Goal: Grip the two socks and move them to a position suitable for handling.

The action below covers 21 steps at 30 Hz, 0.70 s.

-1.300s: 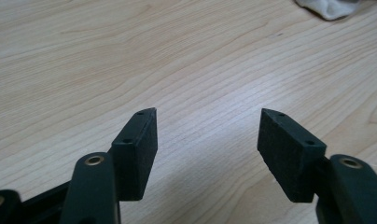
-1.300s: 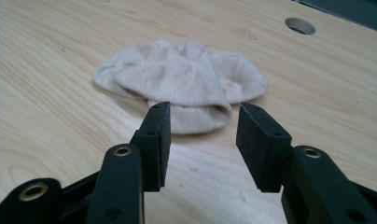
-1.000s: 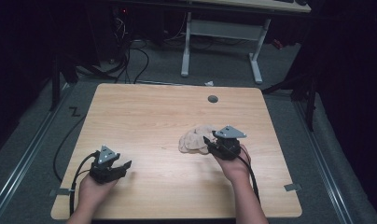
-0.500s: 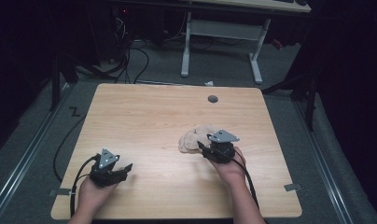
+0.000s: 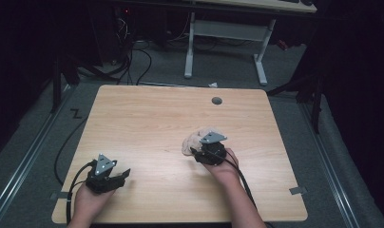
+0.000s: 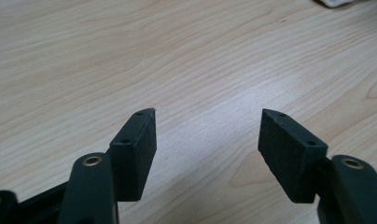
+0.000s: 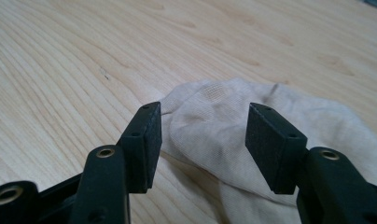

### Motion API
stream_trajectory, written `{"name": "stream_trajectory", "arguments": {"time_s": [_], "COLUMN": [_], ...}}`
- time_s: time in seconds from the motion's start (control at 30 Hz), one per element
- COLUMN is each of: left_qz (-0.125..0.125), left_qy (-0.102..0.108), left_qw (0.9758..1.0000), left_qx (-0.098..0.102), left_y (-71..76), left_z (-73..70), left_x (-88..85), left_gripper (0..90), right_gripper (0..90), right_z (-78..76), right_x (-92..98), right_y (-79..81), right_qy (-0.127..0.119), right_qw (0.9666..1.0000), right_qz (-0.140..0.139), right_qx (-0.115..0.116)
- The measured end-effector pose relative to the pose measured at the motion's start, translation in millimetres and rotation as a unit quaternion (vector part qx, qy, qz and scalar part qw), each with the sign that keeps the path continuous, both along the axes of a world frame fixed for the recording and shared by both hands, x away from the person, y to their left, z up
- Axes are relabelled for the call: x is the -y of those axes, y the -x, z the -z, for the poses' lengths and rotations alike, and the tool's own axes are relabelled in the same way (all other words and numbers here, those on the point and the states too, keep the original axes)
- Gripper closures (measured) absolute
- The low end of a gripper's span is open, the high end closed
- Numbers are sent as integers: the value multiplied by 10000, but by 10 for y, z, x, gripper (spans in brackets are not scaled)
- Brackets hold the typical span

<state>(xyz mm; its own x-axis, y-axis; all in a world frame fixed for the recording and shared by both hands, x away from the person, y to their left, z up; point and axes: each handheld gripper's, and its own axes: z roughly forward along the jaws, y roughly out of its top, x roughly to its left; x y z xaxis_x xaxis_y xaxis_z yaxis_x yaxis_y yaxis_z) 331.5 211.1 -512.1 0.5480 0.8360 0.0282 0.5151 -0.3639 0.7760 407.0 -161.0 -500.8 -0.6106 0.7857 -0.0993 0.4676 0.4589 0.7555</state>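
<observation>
A crumpled beige cloth [image 5: 196, 139] lies on the wooden table [image 5: 157, 123], right of centre. My right gripper [image 5: 196, 153] sits at its near edge, open, and in the right gripper view the cloth [image 7: 252, 135] lies between and beyond the two jaws, with the gripper [image 7: 203, 122] just above it. Near the front left corner my left gripper [image 5: 123, 175] is held low over bare wood, open with nothing between the jaws [image 6: 207, 121]. A corner of the cloth [image 6: 338, 3] peeks in at the top of the left gripper view.
A round grommet hole [image 5: 216, 100] is set near the table's far edge. Cables [image 5: 242, 175] trail from both grippers toward the front edge. Beyond the table stand a white desk frame [image 5: 225, 42] and floor cables [image 5: 133, 61].
My right gripper has slid left and toward the front along the cloth's near edge. The left gripper has shifted slightly.
</observation>
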Motion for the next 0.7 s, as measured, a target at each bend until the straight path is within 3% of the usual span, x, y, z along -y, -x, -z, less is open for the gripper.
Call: {"name": "stream_trajectory", "arguments": {"time_s": [0.07, 0.23, 0.27, 0.3, 0.33, 0.43, 0.47, 0.5, 0.63, 0.7], "left_qz": [-18, -103, -103, -121, -121, -73, -73, -55, -29, 4], "left_qy": [-10, 25, 25, 53, 53, 31, 31, 13, 16, -22], "left_qw": [10000, 9999, 9999, 9999, 9999, 10000, 10000, 10000, 10000, 10000], "left_qx": [5, 23, 23, 5, 5, 31, 31, 29, 38, 46], "left_y": [14, 82, 82, 87, 87, 79, 79, 74, 68, 71], "left_z": [-2, -18, -18, -22, -22, -24, -24, -25, -25, -31], "left_x": [-14, -95, -95, -105, -105, -84, -84, -71, -57, -45], "left_gripper": [376, 376, 376, 376, 376, 375, 375, 375, 375, 375], "right_gripper": [458, 452, 452, 539, 539, 739, 739, 801, 839, 843], "right_z": [24, 169, 169, 179, 179, 107, 107, 85, 66, 13], "right_x": [-22, -117, -117, -126, -126, -82, -82, -51, -3, 53], "right_y": [-24, -138, -138, -131, -131, -94, -94, -76, -67, -52], "right_qy": [53, 647, 647, 737, 737, 627, 627, 623, 512, 294], "right_qw": [10000, 9977, 9977, 9971, 9971, 9979, 9979, 9979, 9984, 9993], "right_qz": [-1, 14, 14, 19, 19, 84, 84, 148, 215, 243], "right_qx": [-47, -212, -212, -209, -209, -111, -111, -58, -74, -42]}}
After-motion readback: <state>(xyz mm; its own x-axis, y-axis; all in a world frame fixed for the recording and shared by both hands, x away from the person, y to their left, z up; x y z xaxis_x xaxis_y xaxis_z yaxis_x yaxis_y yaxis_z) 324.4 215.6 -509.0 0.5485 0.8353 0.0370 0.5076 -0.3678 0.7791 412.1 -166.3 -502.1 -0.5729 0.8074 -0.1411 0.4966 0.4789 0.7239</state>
